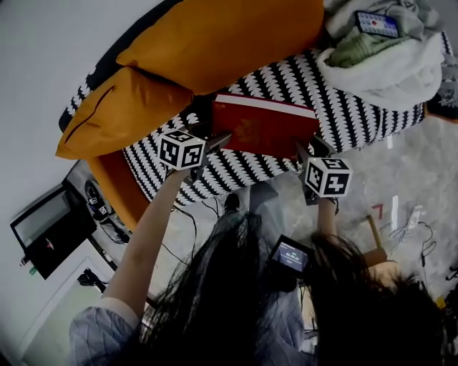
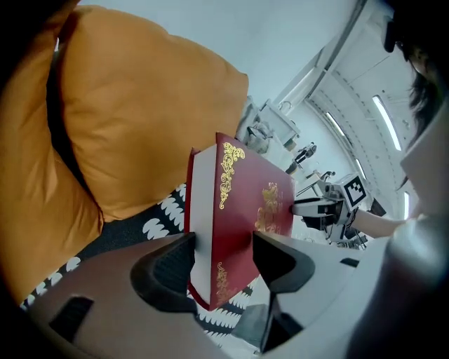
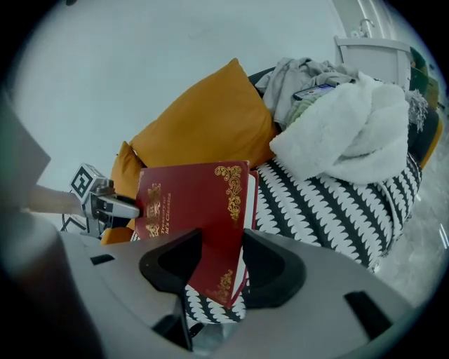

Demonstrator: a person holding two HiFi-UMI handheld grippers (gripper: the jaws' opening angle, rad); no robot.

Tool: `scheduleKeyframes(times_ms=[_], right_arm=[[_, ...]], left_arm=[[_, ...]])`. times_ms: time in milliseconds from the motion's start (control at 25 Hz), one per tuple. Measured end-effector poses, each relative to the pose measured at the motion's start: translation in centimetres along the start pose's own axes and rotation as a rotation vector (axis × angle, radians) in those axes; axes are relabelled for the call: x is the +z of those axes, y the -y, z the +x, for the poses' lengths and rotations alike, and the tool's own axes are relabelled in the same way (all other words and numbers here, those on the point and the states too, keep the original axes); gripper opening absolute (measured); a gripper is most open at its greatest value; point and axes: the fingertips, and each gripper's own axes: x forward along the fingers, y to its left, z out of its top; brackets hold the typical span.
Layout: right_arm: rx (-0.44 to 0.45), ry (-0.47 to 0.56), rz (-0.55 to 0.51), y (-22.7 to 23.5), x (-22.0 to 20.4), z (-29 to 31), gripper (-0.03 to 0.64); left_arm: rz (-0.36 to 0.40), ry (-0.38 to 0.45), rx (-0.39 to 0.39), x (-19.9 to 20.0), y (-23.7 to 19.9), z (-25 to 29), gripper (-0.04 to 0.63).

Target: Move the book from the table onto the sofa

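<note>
**Item 1. Book** (image 1: 265,127): hardback with a red cover, gold scrollwork at the corners, a gold emblem and title on the front, and a white page block. It is carried by its two short ends, lying roughly flat with the cover upward, over the seat of the sofa (image 1: 361,107), just in front of the cushions. No view settles whether its underside touches the seat.

**Item 2. Left claw** (image 2: 223,258): pinching the book's left end, one pad on the page block side and the other on the front cover. A lower corner of the book hangs below the pads. The marker cube sits behind it, on a bare forearm (image 1: 147,236).

**Item 3. Right claw** (image 3: 219,266): pinching the book's opposite end, one pad on each face, with the gold corner ornament just above the pads. It carries its own marker cube.

**Item 4. Sofa:** seat covered in a black cloth with rows of white scallop shapes.

**Item 5. Cushions, two:** both orange. The large cushion (image 1: 215,36) is at the back, and the smaller cushion (image 1: 118,114) is beside it at the head view's left, with a dark seam slit.

**Item 6. Heap on the sofa's right end:** a fluffy white blanket (image 1: 401,71), a green cloth (image 1: 356,48) and a grey garment (image 1: 411,13), with a small flat handset (image 1: 377,23) lying on top.

**Item 7. Floor** (image 1: 418,171): pale and mottled, with loose cables (image 1: 411,230) to the right.

**Item 8. Dark screen** (image 1: 49,227): stands at lower left in the head view, near the wall.
</note>
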Motion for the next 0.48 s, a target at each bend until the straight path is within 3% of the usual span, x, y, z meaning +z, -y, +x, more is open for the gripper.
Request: scheduleKeyframes(times_ms=[120,360,480], right_arm=[[0.000,-0.001,0.020,1.6,-0.7,1.8,0.190],[0.026,0.041,0.146,2.8,-0.3,6.0,0.181],[-0.001,0.069,0.200,3.7,-0.4,6.9,0.181]], left_arm=[[-0.027,-0.013,0.006,0.1,-1.1,2.0,0.256],[-0.144,0.045,0.032,2.2,-4.8,3.9,0.258],[-0.157,0.043,0.047,2.2,-5.2,4.3,0.264]])
